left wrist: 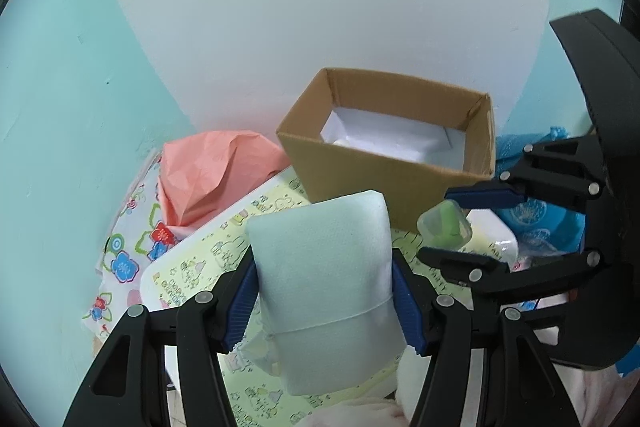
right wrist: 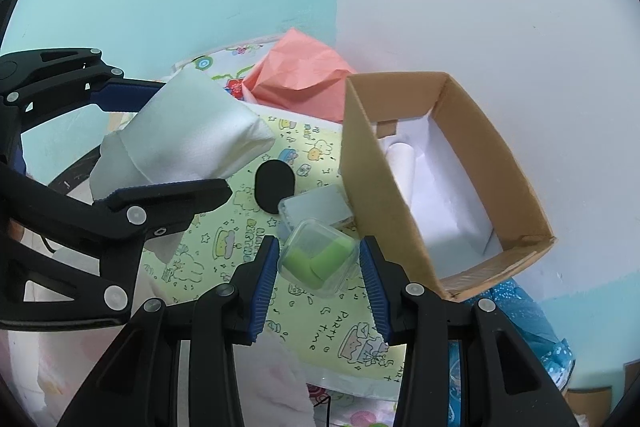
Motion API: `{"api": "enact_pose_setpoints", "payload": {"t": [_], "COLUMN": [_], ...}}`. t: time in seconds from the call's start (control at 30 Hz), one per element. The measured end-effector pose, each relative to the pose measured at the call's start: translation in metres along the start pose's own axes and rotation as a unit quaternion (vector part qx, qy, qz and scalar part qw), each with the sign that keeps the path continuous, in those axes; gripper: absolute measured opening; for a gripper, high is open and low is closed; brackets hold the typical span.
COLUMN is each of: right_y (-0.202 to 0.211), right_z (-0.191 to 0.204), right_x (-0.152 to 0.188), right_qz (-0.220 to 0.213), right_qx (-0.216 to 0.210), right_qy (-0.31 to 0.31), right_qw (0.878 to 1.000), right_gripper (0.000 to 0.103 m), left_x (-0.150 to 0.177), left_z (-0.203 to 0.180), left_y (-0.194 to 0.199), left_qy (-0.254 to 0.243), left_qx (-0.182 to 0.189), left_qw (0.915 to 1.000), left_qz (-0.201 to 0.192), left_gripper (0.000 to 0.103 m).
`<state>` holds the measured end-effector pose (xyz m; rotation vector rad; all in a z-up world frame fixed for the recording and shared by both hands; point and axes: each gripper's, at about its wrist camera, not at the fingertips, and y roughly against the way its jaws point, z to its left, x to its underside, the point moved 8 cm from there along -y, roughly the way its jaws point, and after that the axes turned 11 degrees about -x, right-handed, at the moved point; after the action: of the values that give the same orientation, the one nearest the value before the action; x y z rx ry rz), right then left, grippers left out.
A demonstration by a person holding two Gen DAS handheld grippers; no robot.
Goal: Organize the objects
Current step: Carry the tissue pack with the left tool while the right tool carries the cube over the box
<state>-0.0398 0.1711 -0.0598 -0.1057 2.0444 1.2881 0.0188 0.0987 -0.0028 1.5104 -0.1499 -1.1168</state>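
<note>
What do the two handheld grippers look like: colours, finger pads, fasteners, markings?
Both match. The left gripper and right gripper have matte black plastic linkage arms with triangular cut-outs, joined by round silver pivot pins. Each finger carries a blue ribbed pad with a toothed edge. No markings or logos are visible, and no sleeves. A thin dark wire may run near the left gripper; unclear.

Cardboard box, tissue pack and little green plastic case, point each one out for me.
cardboard box [left wrist: 360, 171], left wrist view, front wall.
tissue pack [left wrist: 324, 259], left wrist view, upper face.
green plastic case [right wrist: 320, 257], right wrist view, clear lid.
</note>
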Motion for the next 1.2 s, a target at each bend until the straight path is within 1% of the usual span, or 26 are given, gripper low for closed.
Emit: {"api": "enact_pose_setpoints", "payload": {"t": [0.43,0.53,0.63,0.83,1.2], "right_y": [0.012,0.016,0.019,0.022,0.015], "right_z": [-0.043,-0.053,-0.061,-0.075,-0.102], "right_x": [0.0,-0.004,-0.006,-0.011,-0.013], "right_qz": [-0.006,-0.009,-0.012,-0.017,-0.012], "right_qx": [0.014,0.019,0.023,0.023,0.033], "right_qy": [-0.025,-0.026,-0.028,-0.04,-0.053], "right_qw": [1.0,0.999,0.999,0.999,0.998], "right_gripper": [0.045,0.045,0.045,0.045,0.045], "left_x": [-0.036,-0.045,-0.052,-0.066,-0.087], "left_z": [-0.026,-0.027,-0.028,-0.032,-0.041], "left_y": [-0.012,-0.014,-0.016,-0.02,-0.044], "left_qy": [-0.01,-0.011,-0.006,-0.011,-0.018], "left_qx": [0.01,0.0,0.005,0.006,0.017], "left_qw": [0.9999,0.9999,0.9999,0.9997,0.9995], "left_qz": [-0.006,-0.011,-0.011,-0.019,-0.019], "left_gripper": [0.063,0.063,0.063,0.063,0.063]}}
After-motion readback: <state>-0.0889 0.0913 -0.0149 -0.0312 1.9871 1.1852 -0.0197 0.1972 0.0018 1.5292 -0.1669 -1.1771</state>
